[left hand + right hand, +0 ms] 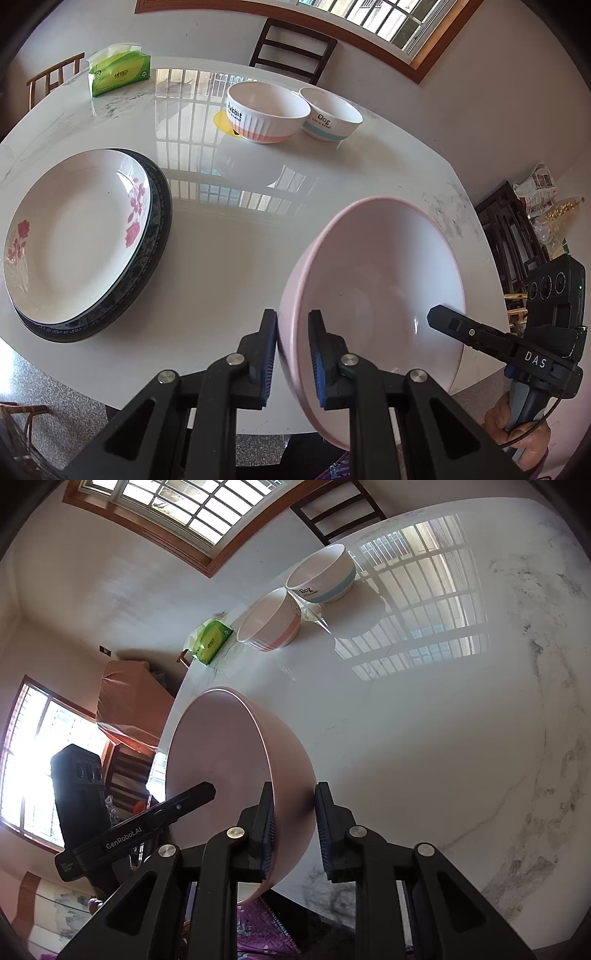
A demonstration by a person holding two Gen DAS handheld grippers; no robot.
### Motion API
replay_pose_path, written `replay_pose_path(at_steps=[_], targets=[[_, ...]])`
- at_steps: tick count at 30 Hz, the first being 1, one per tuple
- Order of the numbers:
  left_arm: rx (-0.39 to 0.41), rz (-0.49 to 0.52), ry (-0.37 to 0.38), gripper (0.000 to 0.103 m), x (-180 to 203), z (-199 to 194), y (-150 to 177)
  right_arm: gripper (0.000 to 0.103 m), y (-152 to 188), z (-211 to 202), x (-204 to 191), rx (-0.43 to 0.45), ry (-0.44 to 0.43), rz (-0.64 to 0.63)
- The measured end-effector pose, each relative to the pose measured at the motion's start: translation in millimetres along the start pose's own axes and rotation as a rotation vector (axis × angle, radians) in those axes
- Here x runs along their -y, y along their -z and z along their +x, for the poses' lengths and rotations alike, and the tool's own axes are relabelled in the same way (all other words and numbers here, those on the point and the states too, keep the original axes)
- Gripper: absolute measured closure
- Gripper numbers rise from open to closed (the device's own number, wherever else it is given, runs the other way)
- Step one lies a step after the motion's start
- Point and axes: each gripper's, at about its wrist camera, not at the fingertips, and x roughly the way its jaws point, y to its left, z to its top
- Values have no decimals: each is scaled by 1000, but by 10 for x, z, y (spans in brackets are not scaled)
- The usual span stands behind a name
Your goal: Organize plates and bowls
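Note:
A large pink bowl (373,295) is held tilted above the near edge of the white marble table (240,236). My left gripper (292,354) is shut on its left rim. My right gripper (294,830) is shut on its opposite rim; the bowl (221,753) fills the left of the right wrist view. A white flowered plate (74,229) sits stacked on a dark plate (159,229) at the left. A "Rabbit" bowl with a pink band (267,112) and a "Dog" bowl with a blue band (330,114) stand side by side at the far middle.
A green tissue pack (118,72) lies at the far left of the table. A yellow coaster (223,122) lies partly under the Rabbit bowl. Dark chairs (291,48) stand behind the table, and dark wooden furniture (513,236) stands to its right.

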Motion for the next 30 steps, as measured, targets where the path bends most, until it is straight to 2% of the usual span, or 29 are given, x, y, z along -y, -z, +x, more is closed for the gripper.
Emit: replay_pose_path(at_steps=[15,20,22,27,30], targets=[[-32,-2,-13,85,-78,158,-38,81,38,107,-25,-22,17,24],[-12,24,-39,85,-51,130,-28,80,40,111,-31,-24,12,20],[24,54,-66,85,-10,89,-13,80,40,112,-42,-21,13,13],[86,119,-108,77,78,10,14,78,32,66,-87,19,34,-34],[78,114,-98,75,39,5,38,69,31,12,-107,42,19,-47]])
